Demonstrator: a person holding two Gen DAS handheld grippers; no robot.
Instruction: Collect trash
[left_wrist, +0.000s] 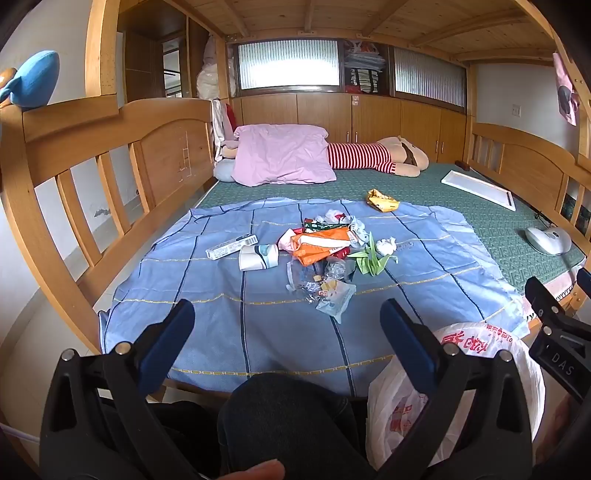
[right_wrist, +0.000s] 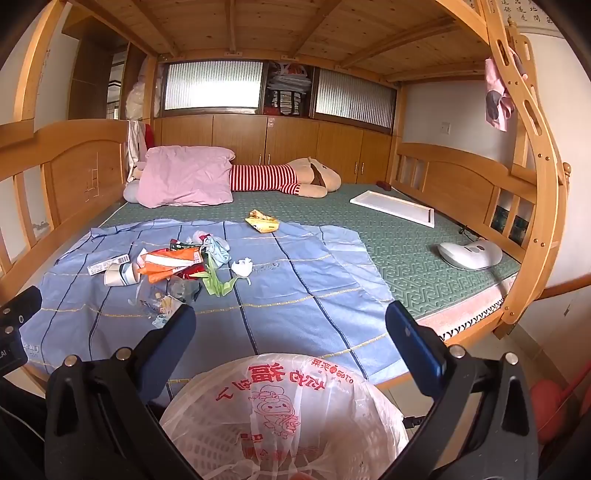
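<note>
A pile of trash lies on a blue sheet (left_wrist: 258, 325) on the bed: an orange wrapper (left_wrist: 321, 245), a paper cup (left_wrist: 258, 257), a white box (left_wrist: 231, 246), clear plastic (left_wrist: 332, 295), green paper (left_wrist: 369, 258), and a yellow wrapper (left_wrist: 382, 200) farther back. The pile also shows in the right wrist view (right_wrist: 170, 264). My left gripper (left_wrist: 288, 317) is open and empty, short of the pile. My right gripper (right_wrist: 291, 325) is open and empty above a bin lined with a white plastic bag (right_wrist: 284, 413), which also shows in the left wrist view (left_wrist: 461, 369).
Wooden bed rails (left_wrist: 110, 155) run along both sides. A pink pillow (left_wrist: 280, 153) and a striped plush toy (left_wrist: 376, 157) lie at the far end. A white board (left_wrist: 478, 189) and a white device (left_wrist: 548, 240) lie on the green mat at right.
</note>
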